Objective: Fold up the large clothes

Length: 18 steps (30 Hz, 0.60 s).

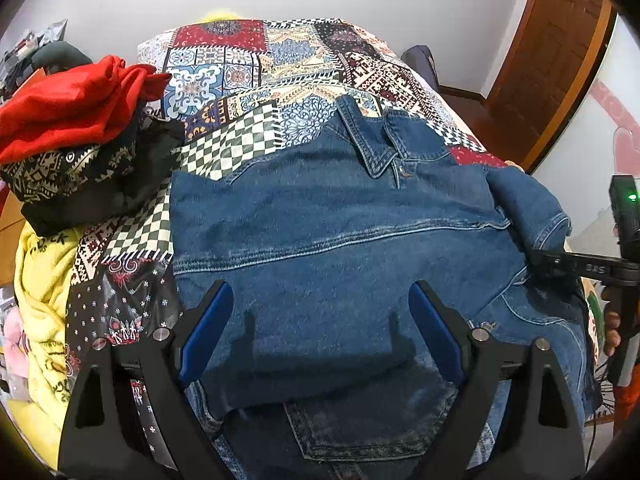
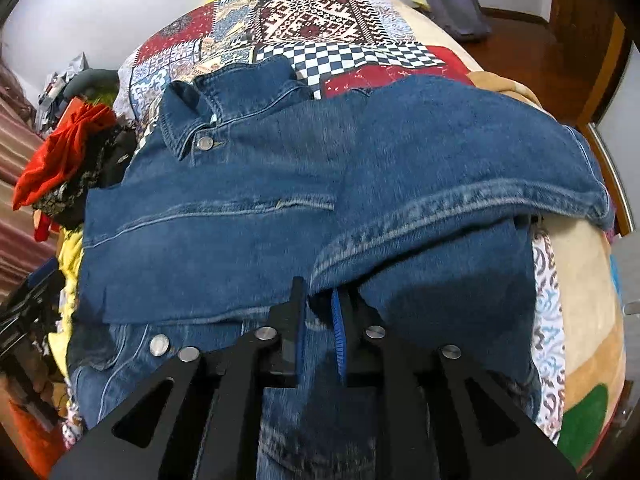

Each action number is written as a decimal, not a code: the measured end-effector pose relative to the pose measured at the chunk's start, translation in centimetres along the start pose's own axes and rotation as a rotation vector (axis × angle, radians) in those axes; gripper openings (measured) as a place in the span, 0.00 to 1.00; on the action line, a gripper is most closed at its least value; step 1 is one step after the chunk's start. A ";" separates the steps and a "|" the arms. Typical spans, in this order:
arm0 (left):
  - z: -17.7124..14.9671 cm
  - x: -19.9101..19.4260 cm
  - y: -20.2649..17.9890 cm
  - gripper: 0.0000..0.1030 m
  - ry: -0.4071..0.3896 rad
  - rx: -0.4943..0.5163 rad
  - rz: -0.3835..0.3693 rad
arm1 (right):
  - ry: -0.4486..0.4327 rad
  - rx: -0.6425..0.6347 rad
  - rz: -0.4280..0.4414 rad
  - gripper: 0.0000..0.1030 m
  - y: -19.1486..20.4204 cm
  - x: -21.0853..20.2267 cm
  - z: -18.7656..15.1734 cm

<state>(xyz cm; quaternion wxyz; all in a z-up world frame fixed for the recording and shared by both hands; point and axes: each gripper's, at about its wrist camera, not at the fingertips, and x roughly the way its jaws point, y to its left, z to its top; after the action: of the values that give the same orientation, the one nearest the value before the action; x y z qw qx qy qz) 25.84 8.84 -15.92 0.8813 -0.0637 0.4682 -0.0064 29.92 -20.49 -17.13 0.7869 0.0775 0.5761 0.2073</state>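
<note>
Right hand-held gripper (image 2: 320, 300) apparently pinches denim jacket (image 1: 320, 216) sleeve; left (image 1: 320, 320) spread; collar points away.

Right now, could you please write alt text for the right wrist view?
The right gripper is shut on a sleeve of the denim jacket, which lies collar up on a patchwork bedspread. A red garment tops a pile at left.

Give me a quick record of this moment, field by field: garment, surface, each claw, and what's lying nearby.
garment: denim jacket, spread flat, collar at the far end
surface: patchwork bedspread
left claw: open, above the jacket's near part
right claw: shut on the jacket's sleeve, which drapes across the body
nearby: red garment atop a clothes pile; yellow garment at the bed's edge
</note>
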 end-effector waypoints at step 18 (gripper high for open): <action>0.4 0.6 -0.1 0.87 0.008 -0.036 -0.013 | -0.197 0.408 0.009 0.63 -9.2 -4.0 1.7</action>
<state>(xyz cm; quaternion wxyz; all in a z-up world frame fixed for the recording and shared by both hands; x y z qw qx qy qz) 26.52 8.74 -16.21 0.8779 -0.0826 0.4716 -0.0038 32.67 -30.22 -16.43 0.8064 0.2575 0.5261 0.0815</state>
